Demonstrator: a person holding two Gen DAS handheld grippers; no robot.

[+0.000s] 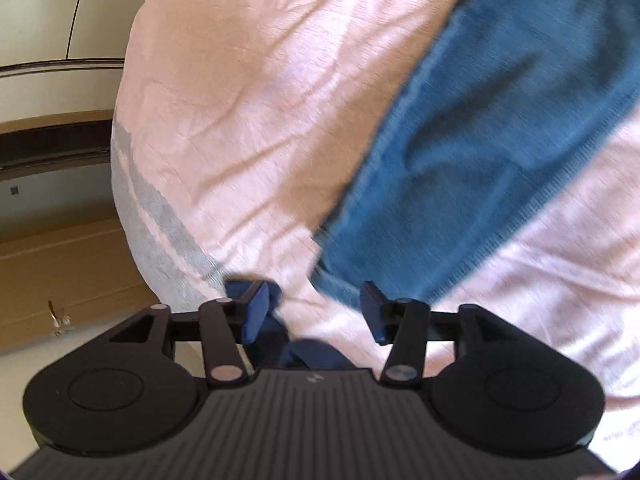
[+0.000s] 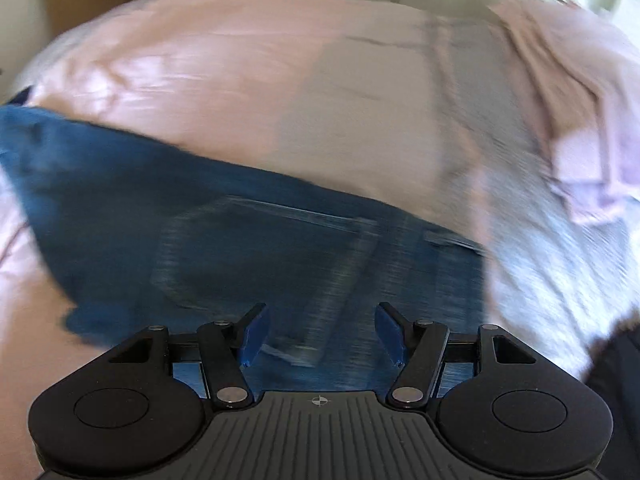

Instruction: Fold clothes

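Jeans (image 2: 248, 248) of blue denim lie spread across a pink bedsheet (image 1: 248, 92), apparently laid flat so that they can be folded, with a back pocket (image 2: 256, 256) facing up in the right wrist view. Directly over that pocket area hovers the right gripper (image 2: 320, 330), its jaws parted and holding nothing, the denim showing below and between the blue pads (image 2: 254, 334). Motion blur makes it unclear whether they touch the cloth. Off the garment's narrow end, the left gripper (image 1: 314, 316) sits over the sheet, jaws likewise spread wide, with the denim edge just ahead and to the right of its fingertips. A darker blue fabric piece (image 1: 288, 340) bunches close under its left pad; what it is cannot be told. Beyond the jeans, a pale pink garment (image 2: 576, 128) lies crumpled on the bed's far side, and a wooden cabinet (image 1: 60, 276) stands by the mattress edge.
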